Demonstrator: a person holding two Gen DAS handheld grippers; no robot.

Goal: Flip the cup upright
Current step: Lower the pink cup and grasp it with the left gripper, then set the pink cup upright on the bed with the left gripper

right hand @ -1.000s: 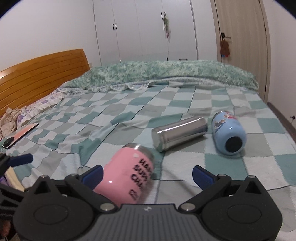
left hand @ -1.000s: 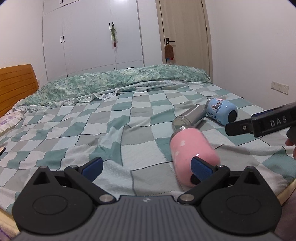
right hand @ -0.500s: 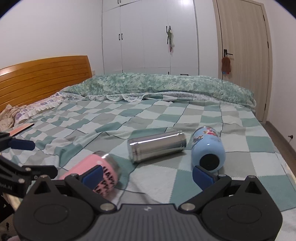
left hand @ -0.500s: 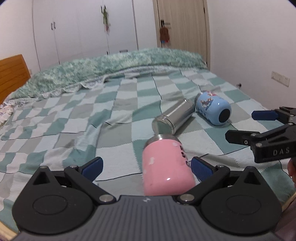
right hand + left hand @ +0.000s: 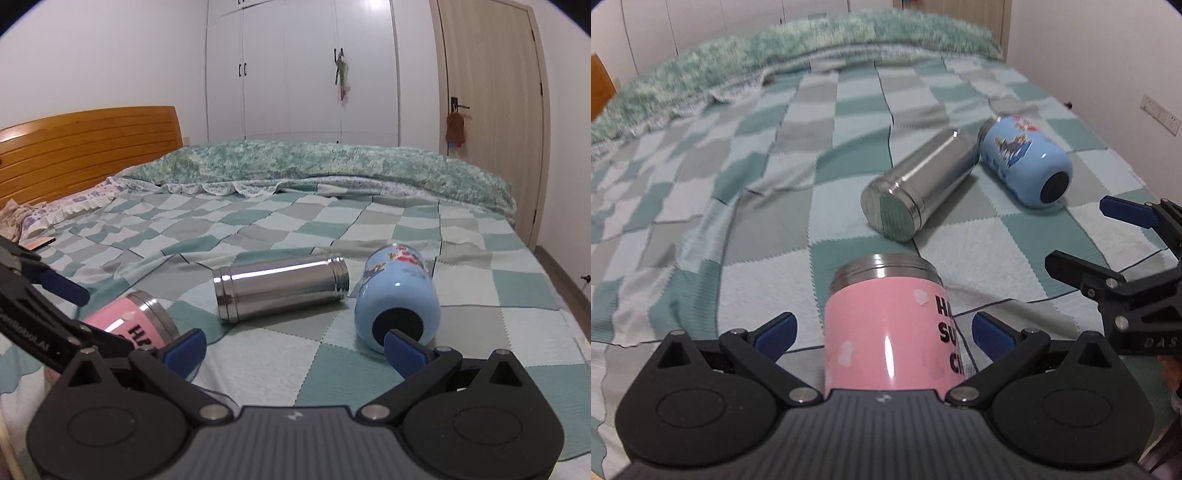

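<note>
The pink cup (image 5: 886, 328) lies on its side on the checked bed (image 5: 757, 221), straddled by the left gripper (image 5: 882, 332) with jaws wide, not touching it — lined up, I'd guess, to clamp and tip it — while the right gripper (image 5: 295, 347) hangs spread and empty beside.

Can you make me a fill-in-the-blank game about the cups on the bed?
1. The cup between the left gripper's open fingers is ____.
2. All three cups lie on their ____.
3. The cup between the pink cup and the blue cup is ____.
4. The right gripper holds ____.

Missing words: pink; sides; silver; nothing
</note>
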